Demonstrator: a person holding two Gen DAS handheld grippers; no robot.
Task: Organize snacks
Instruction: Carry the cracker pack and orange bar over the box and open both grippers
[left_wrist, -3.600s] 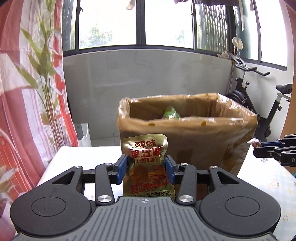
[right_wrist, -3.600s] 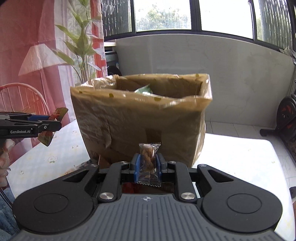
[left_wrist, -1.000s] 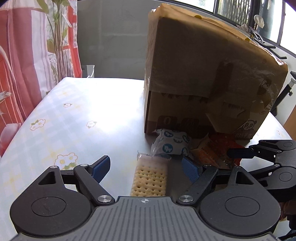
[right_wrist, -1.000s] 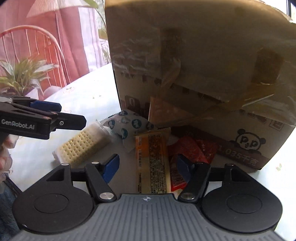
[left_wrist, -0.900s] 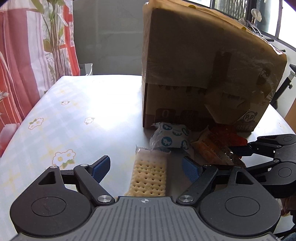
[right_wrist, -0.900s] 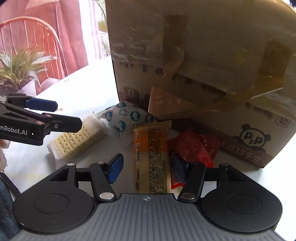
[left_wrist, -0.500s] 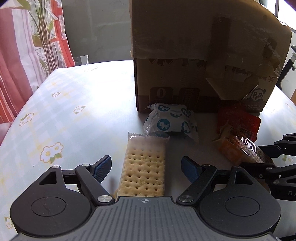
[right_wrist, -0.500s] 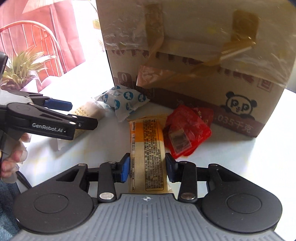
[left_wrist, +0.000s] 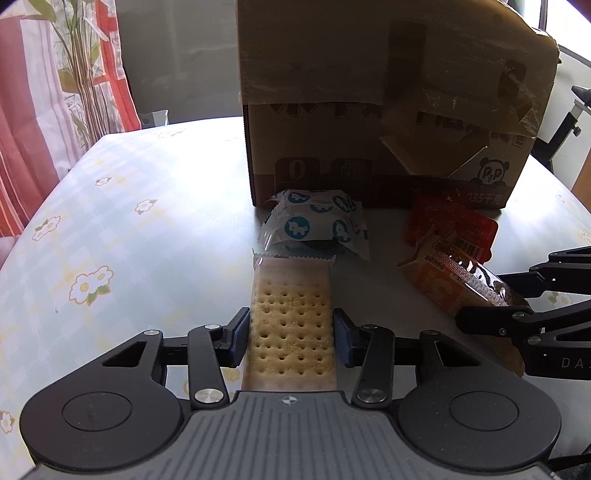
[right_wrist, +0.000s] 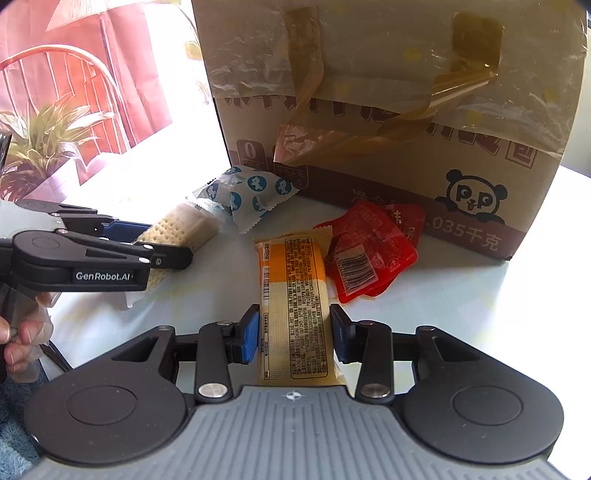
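While the left gripper (left_wrist: 290, 338) closes its jaws, a cracker pack (left_wrist: 290, 325) lies on the table (left_wrist: 147, 229) between its blue pads, which sit right at the pack's sides. The right gripper (right_wrist: 293, 336) pinches an orange and cream bar (right_wrist: 293, 295) that also lies on the table. Just past them lie a white pack with blue animals (left_wrist: 314, 225) and a red pack (right_wrist: 369, 251), both close to a big brown box (right_wrist: 388, 110). The right view shows a panda with "P&P" and "035千克" on the box, tiny print and barcodes on the bar and the red pack, "GenRobot.AI" on the left gripper, and fingers (right_wrist: 20, 343) holding it. The left view shows flowers on the tablecloth and "DA" on the right gripper.
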